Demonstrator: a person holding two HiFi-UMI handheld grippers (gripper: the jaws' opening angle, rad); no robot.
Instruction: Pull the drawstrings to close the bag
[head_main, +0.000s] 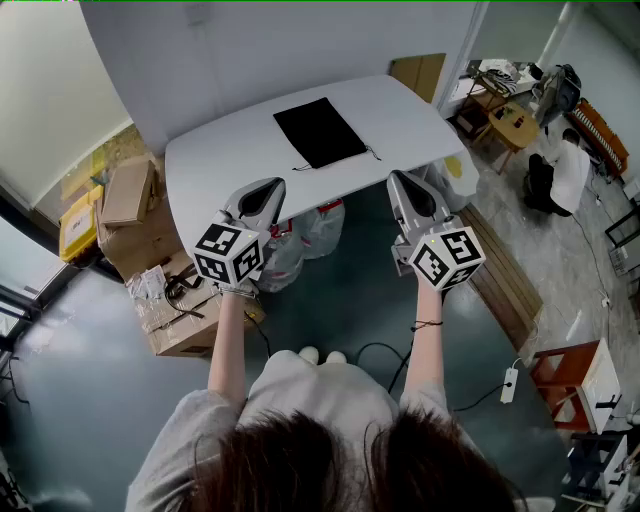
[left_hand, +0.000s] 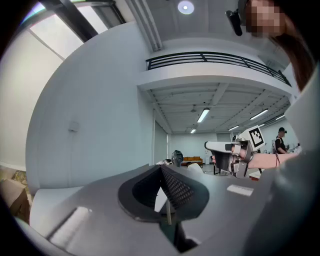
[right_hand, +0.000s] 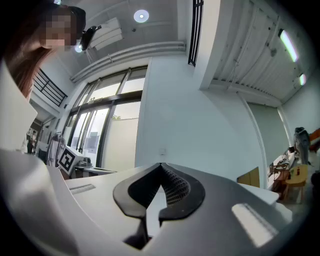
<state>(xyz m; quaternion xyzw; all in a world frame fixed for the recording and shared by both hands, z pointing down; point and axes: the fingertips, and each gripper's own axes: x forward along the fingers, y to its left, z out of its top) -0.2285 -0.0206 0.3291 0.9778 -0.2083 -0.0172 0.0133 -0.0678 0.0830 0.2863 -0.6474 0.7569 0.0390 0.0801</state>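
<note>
Both tools shut and empty, short of the bag.

The grey handheld left tool (head_main: 266, 188) and right tool (head_main: 400, 180), each bearing a marker cube, have their jaws pressed together on nothing and are held up side by side at the near edge of the white rounded tabletop (head_main: 210, 165). The flat black rectangular fabric drawstring bag (head_main: 320, 131) lies at the tabletop's middle, touched by neither tool.

place: open lab or workshop hall | near: white table (head_main: 200, 170) on bare grey floor (head_main: 90, 400) | left: stacked cardboard boxes (head_main: 125, 190) | far right: cluttered workbench (head_main: 510, 120) | overhead: strip lights (left_hand: 203, 115), railed mezzanine (left_hand: 215, 57), tall windows (right_hand: 100, 135)
</note>
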